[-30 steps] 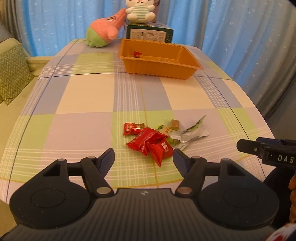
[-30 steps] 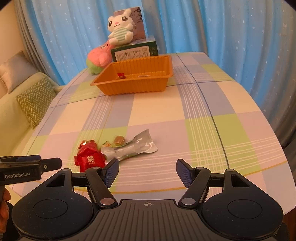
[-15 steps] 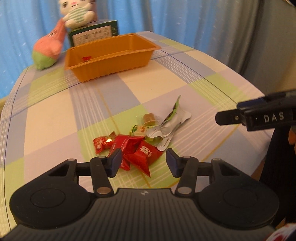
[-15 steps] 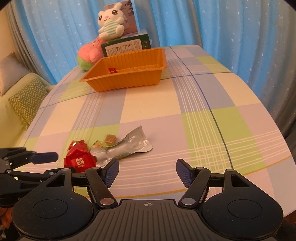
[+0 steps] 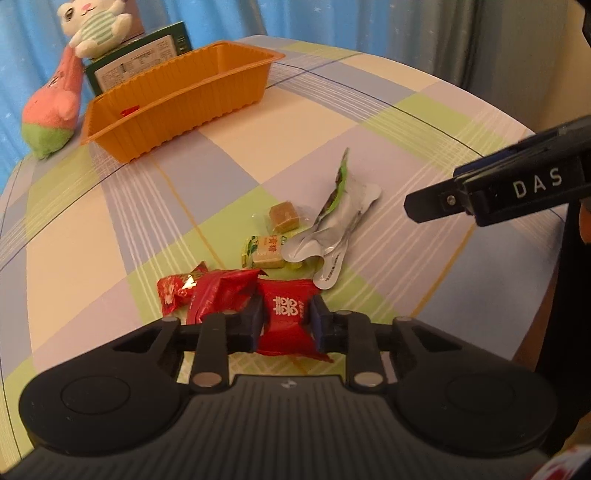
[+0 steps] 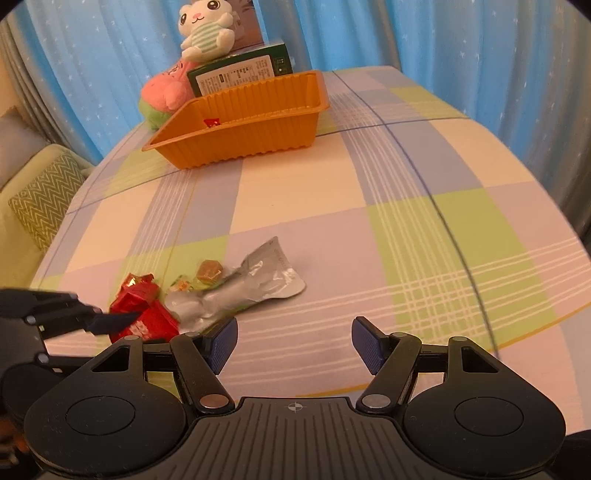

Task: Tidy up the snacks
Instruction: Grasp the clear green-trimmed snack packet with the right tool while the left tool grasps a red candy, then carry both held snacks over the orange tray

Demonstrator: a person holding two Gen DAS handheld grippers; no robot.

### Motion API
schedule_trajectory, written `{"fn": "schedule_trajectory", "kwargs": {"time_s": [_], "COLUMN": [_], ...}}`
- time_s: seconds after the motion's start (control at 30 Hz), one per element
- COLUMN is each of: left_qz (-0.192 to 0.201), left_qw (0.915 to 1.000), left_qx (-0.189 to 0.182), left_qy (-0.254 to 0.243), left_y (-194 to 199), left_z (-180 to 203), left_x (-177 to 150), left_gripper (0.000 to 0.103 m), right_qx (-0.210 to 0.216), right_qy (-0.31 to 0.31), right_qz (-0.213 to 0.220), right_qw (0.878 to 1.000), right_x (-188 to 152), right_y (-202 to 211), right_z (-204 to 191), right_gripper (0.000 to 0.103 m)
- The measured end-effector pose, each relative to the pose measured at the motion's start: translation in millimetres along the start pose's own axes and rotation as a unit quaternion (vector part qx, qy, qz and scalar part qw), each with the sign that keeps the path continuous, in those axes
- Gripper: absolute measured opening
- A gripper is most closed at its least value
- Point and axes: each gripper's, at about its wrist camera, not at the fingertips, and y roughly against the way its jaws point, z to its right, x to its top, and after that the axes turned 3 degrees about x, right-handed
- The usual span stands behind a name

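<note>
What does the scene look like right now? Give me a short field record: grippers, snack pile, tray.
left gripper: shut on red packet, at table level
right gripper: open, holds nothing, above the table
snack pile: second red packet, small red candy, brown candy, green-yellow candy, silver wrapper
orange tray: far end, one small red candy inside

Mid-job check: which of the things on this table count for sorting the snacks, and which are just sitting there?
For the job:
- red packet clamped in the left gripper
- other red sweets
- green-wrapped sweet
- brown toffee
- silver wrapper
- orange tray, one red sweet inside
- right gripper, open, holding nothing

Just lying about:
- rabbit plush
- pink plush
- green box
</note>
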Motion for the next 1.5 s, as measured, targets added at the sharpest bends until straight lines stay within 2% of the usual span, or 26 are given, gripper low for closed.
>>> {"fn": "schedule_trajectory", "kwargs": {"time_s": [0.2, 0.3, 0.37, 0.47, 0.63, 0.7, 0.83, 1.07, 1.33, 1.5], "left_qz": [0.010, 0.019, 0.023, 0.028, 0.033, 0.035, 0.038, 0.039, 0.033, 0.027], "left_qw": [0.9951, 0.9912, 0.9894, 0.9874, 0.9854, 0.9852, 0.9855, 0.9864, 0.9895, 0.9891], "left_qx": [0.012, 0.013, 0.014, 0.016, 0.017, 0.016, 0.019, 0.030, 0.046, 0.053], "left_qy": [0.098, 0.130, 0.143, 0.155, 0.166, 0.167, 0.164, 0.157, 0.133, 0.134], "left_y": [8, 13, 17, 20, 22, 23, 23, 22, 18, 21], "left_z": [-6, -8, -8, -10, -13, -14, -11, -7, 0, 1], "left_x": [-11, -19, -23, -28, -32, -33, -34, -34, -33, -34], "left_gripper": [0.022, 0.022, 0.022, 0.022, 0.022, 0.022, 0.022, 0.023, 0.024, 0.023], "right_qx": [0.065, 0.082, 0.080, 0.054, 0.000, -0.006, -0.015, -0.034, -0.038, -0.041], "right_qy": [-0.069, -0.101, -0.113, -0.112, -0.033, 0.001, 0.063, 0.128, 0.156, 0.143], "right_qz": [-0.013, -0.017, -0.011, -0.006, 0.003, -0.002, -0.011, -0.007, -0.005, -0.006], "right_qw": [0.995, 0.991, 0.990, 0.992, 0.999, 1.000, 0.998, 0.991, 0.987, 0.989], "right_x": [8, 14, 17, 21, 25, 23, 11, -9, -12, -13], "right_y": [-21, -33, -40, -51, -64, -65, -63, -54, -52, -46], "right_z": [0, -3, -6, -10, -30, -35, -37, -33, -37, -35], "right_gripper": [0.068, 0.068, 0.068, 0.064, 0.048, 0.044, 0.027, 0.027, 0.027, 0.027]}}
